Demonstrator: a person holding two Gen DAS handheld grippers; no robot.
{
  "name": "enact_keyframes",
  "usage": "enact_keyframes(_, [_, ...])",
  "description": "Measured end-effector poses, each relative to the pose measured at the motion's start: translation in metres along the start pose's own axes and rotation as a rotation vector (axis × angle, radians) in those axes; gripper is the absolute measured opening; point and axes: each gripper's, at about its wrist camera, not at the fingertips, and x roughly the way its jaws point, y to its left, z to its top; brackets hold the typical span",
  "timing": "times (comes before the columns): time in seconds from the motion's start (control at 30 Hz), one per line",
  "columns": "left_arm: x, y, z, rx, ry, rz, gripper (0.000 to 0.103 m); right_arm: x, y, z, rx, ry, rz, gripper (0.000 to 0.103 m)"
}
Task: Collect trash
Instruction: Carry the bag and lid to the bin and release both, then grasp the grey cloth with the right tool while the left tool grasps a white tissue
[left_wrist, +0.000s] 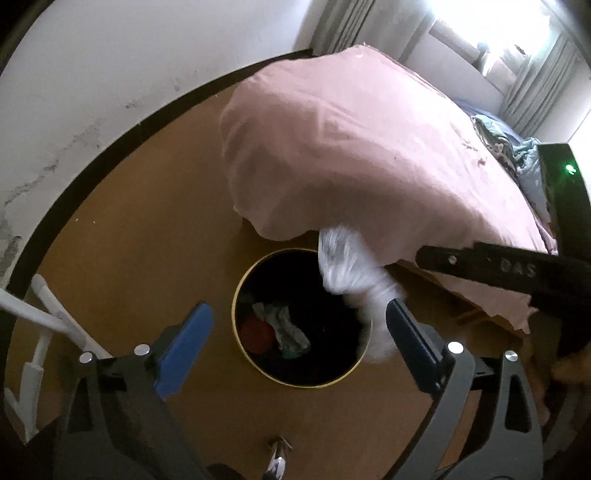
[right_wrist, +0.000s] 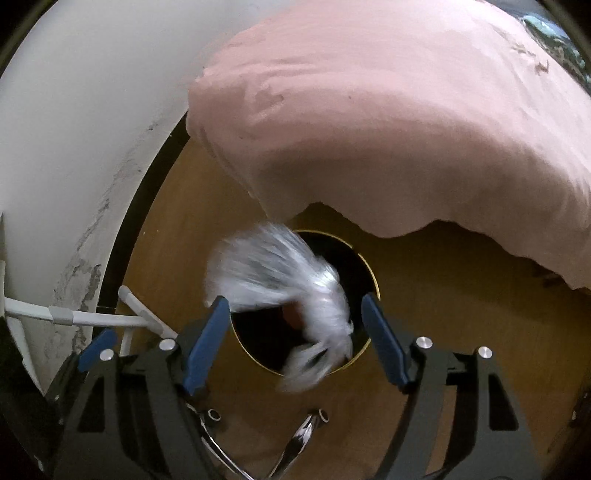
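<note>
Hovering over a brown wooden floor (left_wrist: 129, 229), both tools, fingers spread wide, clamping nothing. At far left, white peeling wall (left_wrist: 92, 74) with dark skirting, and a white tube frame (left_wrist: 44, 314) leaning near it. Further right, left tool (left_wrist: 299, 339) with blue pads (left_wrist: 184, 350) apart, aimed down at a round black bin with a yellow rim (left_wrist: 236, 321) standing on the floor. Inside the bin, a red round item (left_wrist: 255, 332) and a crumpled pale greenish wrapper (left_wrist: 291, 328). Just above the bin's right rim, a blurred crumpled white plastic bag (left_wrist: 343, 269), apart from the pads of either tool, seemingly in mid-air, partly overlapping the bin mouth. Behind and to the right, a bed draped in a pink sheet (left_wrist: 351, 147), its edge hanging close beside the bin. At far right in the left wrist view, the black body of the right tool, marked with raised letters.

From the right wrist view: right tool (right_wrist: 295, 339) likewise open, blue pads (right_wrist: 207, 343) flanking the bin (right_wrist: 373, 273), white bag (right_wrist: 277, 266) smeared with motion across the bin opening, touching neither pad as far as visible.
</note>
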Motion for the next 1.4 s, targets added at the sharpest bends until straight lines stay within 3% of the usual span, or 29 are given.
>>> enact_keyframes(0.13, [-0.039, -0.006, -0.005, 0.051, -0.028, 0.02, 0.092, -0.016, 0.01, 0.001, -0.027, -0.047, -0.005, 0.078])
enact_keyframes(0.33, [-0.159, -0.019, -0.009, 0.139, -0.147, 0.072, 0.095, -0.08, 0.055, -0.006, -0.112, -0.212, 0.021, 0.086])
enact_keyframes(0.47, [-0.268, -0.001, -0.031, 0.185, -0.275, 0.195, 0.096, -0.132, 0.118, -0.024, -0.246, -0.308, 0.113, 0.09])
enact_keyframes(0.53, [-0.302, 0.019, -0.045, 0.17, -0.302, 0.264, 0.096, -0.156, 0.159, -0.041, -0.332, -0.347, 0.179, 0.094])
enact_keyframes(0.63, [-0.363, 0.078, -0.08, 0.032, -0.319, 0.41, 0.096, -0.181, 0.233, -0.076, -0.496, -0.344, 0.311, 0.094])
enact_keyframes(0.77, [-0.419, 0.15, -0.128, -0.185, -0.3, 0.54, 0.096, -0.202, 0.347, -0.146, -0.782, -0.272, 0.486, 0.094])
enact_keyframes(0.83, [-0.45, 0.187, -0.161, -0.301, -0.316, 0.636, 0.096, -0.209, 0.391, -0.179, -0.897, -0.261, 0.538, 0.094])
enact_keyframes(1.0, [-0.512, 0.248, -0.234, -0.552, -0.374, 0.761, 0.096, -0.224, 0.498, -0.266, -1.157, -0.203, 0.662, 0.094])
enact_keyframes(1.17, [-0.543, 0.277, -0.286, -0.706, -0.406, 0.794, 0.096, -0.224, 0.579, -0.322, -1.305, -0.139, 0.708, 0.085])
enact_keyframes(1.4, [-0.549, 0.285, -0.317, -0.763, -0.391, 0.784, 0.096, -0.206, 0.642, -0.37, -1.444, -0.127, 0.647, 0.069])
